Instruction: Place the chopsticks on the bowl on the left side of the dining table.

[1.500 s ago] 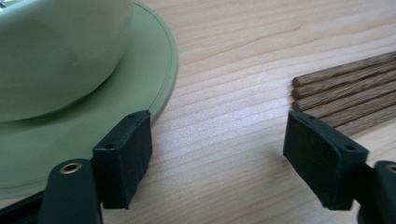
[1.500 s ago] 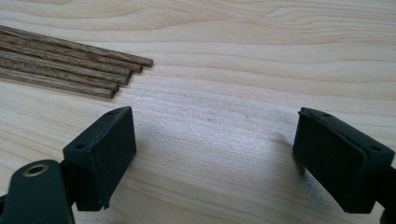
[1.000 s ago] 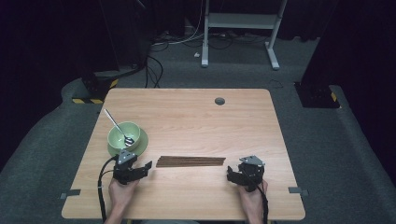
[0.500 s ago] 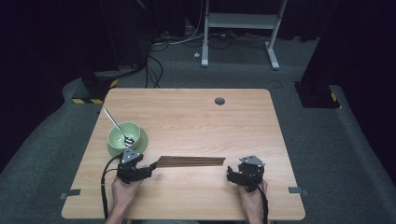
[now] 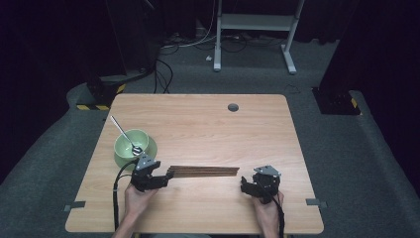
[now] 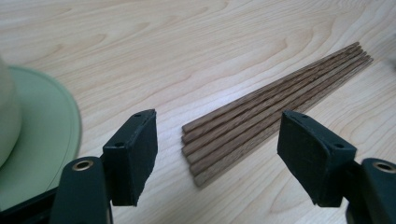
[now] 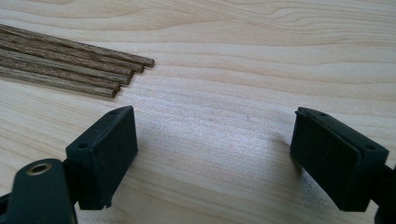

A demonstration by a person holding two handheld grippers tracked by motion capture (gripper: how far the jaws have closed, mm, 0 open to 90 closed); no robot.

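On the table [image 5: 208, 129], near its front edge: one bundle of brown wooden sticks [image 5: 204, 171], lying flat and side by side, running left to right between the two grippers. In the left gripper view the sticks [image 6: 275, 112] number about five, their near ends roughly flush, and they slant away to the upper right. Left gripper [image 5: 157, 180]: held in the person's left hand [image 5: 136, 198], at the left end of the bundle, jaws spread wide; in its own view the gripper [image 6: 218, 156] has the stick ends lying between the two black pads, neither pad touching the wood. Right gripper [image 5: 247, 186]: held in the right hand [image 5: 266, 210], just beyond the right end of the bundle, jaws likewise spread wide and holding nothing; in its own view the gripper [image 7: 212, 156] has bare tabletop between the pads, and the stick ends [image 7: 93, 70] lie off to the upper left, apart from the nearer pad. Behind the left gripper: one pale green bowl [image 5: 130, 144] on a green saucer [image 5: 148, 151], near the table's left edge, with a metal spoon [image 5: 124, 134] resting in it, handle leaning up and to the left past the rim. The saucer's rim [image 6: 51, 135] appears at the left in the left gripper view. Toward the table's far edge: one dark round hole [image 5: 233, 107].
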